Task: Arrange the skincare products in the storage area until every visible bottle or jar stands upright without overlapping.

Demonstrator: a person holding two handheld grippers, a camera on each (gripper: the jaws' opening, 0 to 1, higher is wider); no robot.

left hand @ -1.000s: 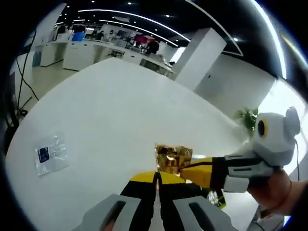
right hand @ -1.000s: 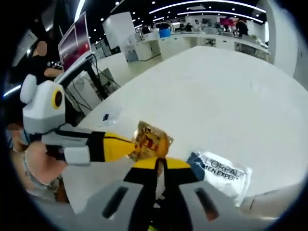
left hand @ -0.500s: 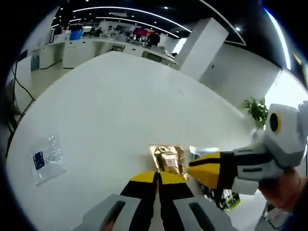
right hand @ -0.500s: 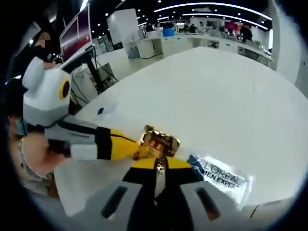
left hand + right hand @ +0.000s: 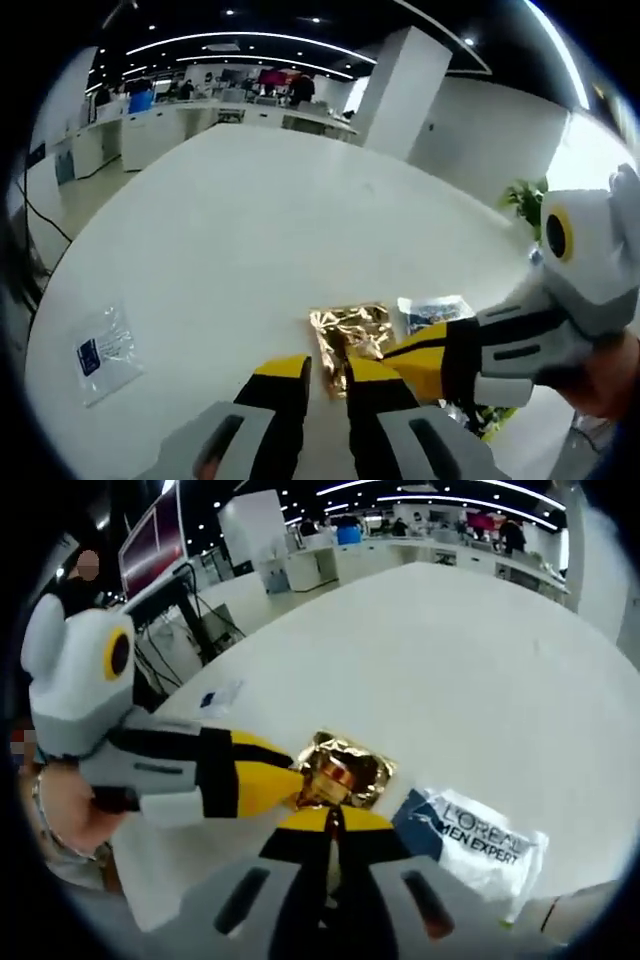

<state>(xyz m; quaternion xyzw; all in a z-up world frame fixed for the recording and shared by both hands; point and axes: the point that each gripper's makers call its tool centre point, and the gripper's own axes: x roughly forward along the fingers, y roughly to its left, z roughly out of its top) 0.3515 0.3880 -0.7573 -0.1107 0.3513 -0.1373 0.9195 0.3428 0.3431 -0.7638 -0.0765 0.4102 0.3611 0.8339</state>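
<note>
A crinkled gold sachet (image 5: 350,333) (image 5: 346,768) hangs low over the white table (image 5: 250,210) (image 5: 460,650) between both grippers. In the right gripper view, my right gripper (image 5: 333,820) is shut on the sachet's near edge. In the left gripper view it comes in from the right, its yellow tip (image 5: 388,350) on the sachet's side. My left gripper (image 5: 328,368) has its jaws parted, with the sachet's lower corner in the gap. In the right gripper view, the left gripper (image 5: 290,785) meets the sachet from the left. A white L'Oreal Men Expert sachet (image 5: 472,832) (image 5: 432,308) lies flat beside it.
A small clear sachet with a blue label (image 5: 100,348) (image 5: 218,695) lies alone near the table's edge. A person's hand (image 5: 60,815) (image 5: 610,370) holds each gripper. Past the table are a green plant (image 5: 520,198), a monitor with cables (image 5: 160,570) and far counters.
My left gripper's jaws have parted from shut to a clear gap. The gold sachet has dropped closer to the table and turned flatter. The right gripper keeps its hold.
</note>
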